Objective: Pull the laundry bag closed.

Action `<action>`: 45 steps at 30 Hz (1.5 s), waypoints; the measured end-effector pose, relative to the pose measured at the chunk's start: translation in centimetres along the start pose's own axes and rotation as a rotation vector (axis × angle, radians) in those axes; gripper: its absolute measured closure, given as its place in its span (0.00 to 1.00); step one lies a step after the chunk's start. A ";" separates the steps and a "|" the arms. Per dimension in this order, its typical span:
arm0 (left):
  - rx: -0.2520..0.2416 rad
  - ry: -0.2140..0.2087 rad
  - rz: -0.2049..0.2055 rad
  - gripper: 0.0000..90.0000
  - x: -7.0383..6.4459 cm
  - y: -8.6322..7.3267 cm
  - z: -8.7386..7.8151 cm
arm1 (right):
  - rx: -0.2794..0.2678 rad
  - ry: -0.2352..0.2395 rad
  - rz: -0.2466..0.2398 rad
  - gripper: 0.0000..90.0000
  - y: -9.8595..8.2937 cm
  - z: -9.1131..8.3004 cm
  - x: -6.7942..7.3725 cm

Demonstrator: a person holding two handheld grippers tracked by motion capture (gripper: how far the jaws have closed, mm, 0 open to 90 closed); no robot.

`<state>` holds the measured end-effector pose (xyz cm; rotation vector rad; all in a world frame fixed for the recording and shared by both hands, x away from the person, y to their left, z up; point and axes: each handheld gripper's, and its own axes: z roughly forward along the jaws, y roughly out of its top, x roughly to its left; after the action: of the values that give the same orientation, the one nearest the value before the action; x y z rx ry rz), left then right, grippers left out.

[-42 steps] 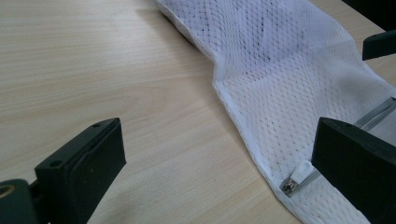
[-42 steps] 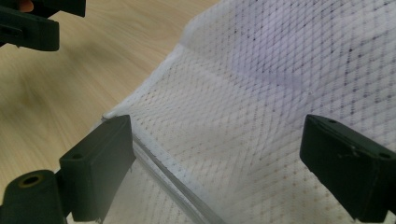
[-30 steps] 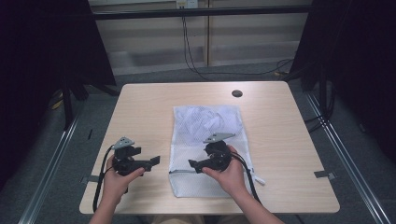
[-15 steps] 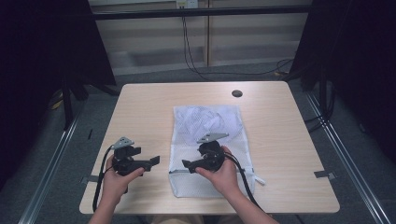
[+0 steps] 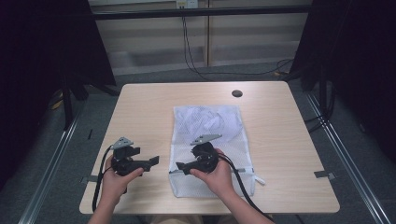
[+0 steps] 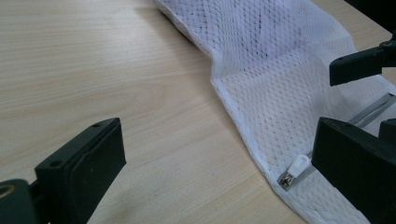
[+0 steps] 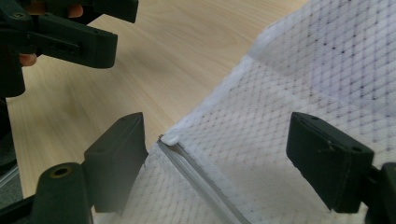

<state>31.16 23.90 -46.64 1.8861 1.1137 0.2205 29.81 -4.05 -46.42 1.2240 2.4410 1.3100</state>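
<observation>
White mesh makes up a flat bag (image 5: 211,149) that lies in the middle of the pale wooden table (image 5: 140,107) in the high view. The bag reaches from the middle of the table down toward the near edge. A grey zipper (image 5: 243,170) runs across the bag close to its near end. A small dark round spot (image 5: 236,93) sits on the table past the bag, to the right. The left gripper (image 5: 150,162) is held by a hand (image 5: 114,179) over bare wood, just left of the bag. The right gripper (image 5: 183,167) is held by the other hand (image 5: 215,176) over the near left part of the bag, and its tips point left. A black cable (image 5: 240,186) trails back from it across the bag.

In the left gripper view, the two black jaws stand wide apart and hold nothing. Between them is bare wood and the bag's white edge (image 6: 243,121). The little white zipper pull (image 6: 295,169) lies at the end of the zipper, just beside the right-hand jaw. The right gripper's jaw shows at the far right edge.

In the right gripper view, the jaws are also wide apart and hold nothing. They hang just over the bag, and the zipper's end (image 7: 169,139) sits beside the left-hand jaw. The left gripper shows at the far left over the wood.
</observation>
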 end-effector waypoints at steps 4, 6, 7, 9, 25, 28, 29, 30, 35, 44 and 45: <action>-0.002 -0.001 -0.002 0.03 0.0 0.0 -0.1 | -0.003 0.017 0.000 0.27 0.0 0.3 0.3; -0.002 0.000 -0.002 0.03 0.0 0.0 -0.1 | -0.004 0.021 -0.002 0.27 0.0 0.4 0.3; 0.000 0.000 -0.002 0.03 0.1 0.0 -0.1 | 0.000 0.028 0.000 0.30 0.0 0.5 0.4; -0.003 0.000 -0.003 0.03 0.1 0.0 -0.1 | -0.001 0.028 -0.003 0.31 0.0 0.7 0.5; 0.004 0.006 0.000 0.03 0.1 -0.1 -0.3 | 0.028 0.111 0.032 0.52 -0.1 1.8 1.0; 0.002 0.007 -0.002 0.03 0.1 -0.1 -0.3 | 0.035 0.109 0.034 0.53 -0.1 2.0 1.2; 0.001 0.007 -0.002 0.03 0.1 -0.1 -0.3 | 0.039 0.111 0.043 0.53 -0.1 2.1 1.2; 0.001 0.007 -0.003 0.03 0.1 -0.1 -0.3 | 0.043 0.113 0.050 0.56 -0.2 2.2 1.2; 0.006 0.009 -0.001 0.03 0.2 -0.1 -0.3 | 0.058 0.117 0.072 0.69 -0.2 2.5 1.1; 0.010 0.012 0.003 0.03 0.1 -0.1 -0.3 | 0.090 0.131 0.146 0.77 -0.4 3.0 1.1; 0.011 0.012 0.005 0.03 0.1 -0.1 -0.3 | 0.091 0.129 0.147 0.78 -0.4 3.0 1.1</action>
<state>30.97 24.24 -46.57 1.9000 1.1201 0.2290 30.17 -1.39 -48.29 1.4074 2.5686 1.3679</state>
